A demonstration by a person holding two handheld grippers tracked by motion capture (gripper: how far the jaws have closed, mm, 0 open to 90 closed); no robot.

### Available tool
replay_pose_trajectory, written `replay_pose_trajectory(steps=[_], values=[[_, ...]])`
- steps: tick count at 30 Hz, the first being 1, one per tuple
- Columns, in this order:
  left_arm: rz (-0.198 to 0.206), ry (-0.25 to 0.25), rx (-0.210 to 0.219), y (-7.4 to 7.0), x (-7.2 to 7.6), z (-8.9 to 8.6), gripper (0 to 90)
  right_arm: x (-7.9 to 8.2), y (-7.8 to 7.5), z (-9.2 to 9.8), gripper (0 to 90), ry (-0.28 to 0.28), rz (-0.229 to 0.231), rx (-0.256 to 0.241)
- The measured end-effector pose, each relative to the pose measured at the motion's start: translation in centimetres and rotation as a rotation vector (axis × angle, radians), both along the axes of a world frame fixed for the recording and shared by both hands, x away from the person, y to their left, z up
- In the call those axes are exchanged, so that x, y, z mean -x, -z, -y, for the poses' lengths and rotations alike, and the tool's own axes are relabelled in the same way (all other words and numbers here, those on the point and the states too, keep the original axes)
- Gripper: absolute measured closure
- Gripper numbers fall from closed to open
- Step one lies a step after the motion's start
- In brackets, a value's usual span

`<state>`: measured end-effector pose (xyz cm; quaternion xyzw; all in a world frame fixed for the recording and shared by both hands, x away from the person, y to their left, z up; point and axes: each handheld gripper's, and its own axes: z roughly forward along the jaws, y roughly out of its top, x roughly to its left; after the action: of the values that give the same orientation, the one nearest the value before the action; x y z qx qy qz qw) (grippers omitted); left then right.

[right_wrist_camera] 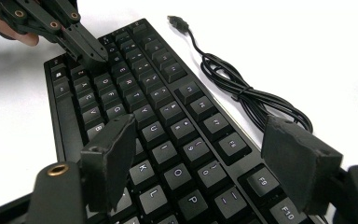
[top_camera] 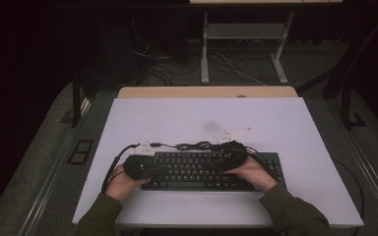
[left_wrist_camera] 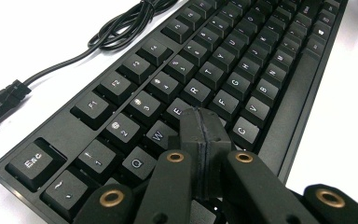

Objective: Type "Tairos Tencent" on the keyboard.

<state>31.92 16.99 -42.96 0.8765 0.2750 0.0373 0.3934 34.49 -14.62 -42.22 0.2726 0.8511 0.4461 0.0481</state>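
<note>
Keyboard (top_camera: 211,171), black, lies along the near edge of the white desk (top_camera: 295,128), its bundled cable (right_wrist_camera: 242,91) just behind it. Left tool (left_wrist_camera: 204,126) is clenched with nothing between its jaws, tips over the keys near E and D. Right tool (right_wrist_camera: 205,163) hangs released above the keyboard's right half, jaws spread wide.

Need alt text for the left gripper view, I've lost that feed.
The left tongs, shut, rest their tip on a black keyboard near the E and D keys. The keyboard runs away up to the right on a white table, its coiled cable lying at upper left.
</note>
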Motion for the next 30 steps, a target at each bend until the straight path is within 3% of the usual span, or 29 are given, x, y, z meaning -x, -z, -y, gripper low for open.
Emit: replay_pose_trajectory(steps=[13,24,27,30], values=[[0.000,-0.003,-0.005,0.1,0.0,0.1,89.4,0.0,0.0,0.0,25.7,-0.002,0.000,0.000],[0.042,-0.044,0.064,-1.1,0.2,0.0,89.0,0.0,0.0,-0.1,25.7,-0.002,-0.001,0.001],[0.060,-0.067,0.058,-1.0,0.1,0.0,73.4,0.0,0.1,-0.1,25.7,-0.002,-0.001,0.001],[0.065,-0.090,0.068,-1.1,0.1,0.2,51.8,0.0,0.1,-0.1,25.7,-0.002,-0.001,0.001]])
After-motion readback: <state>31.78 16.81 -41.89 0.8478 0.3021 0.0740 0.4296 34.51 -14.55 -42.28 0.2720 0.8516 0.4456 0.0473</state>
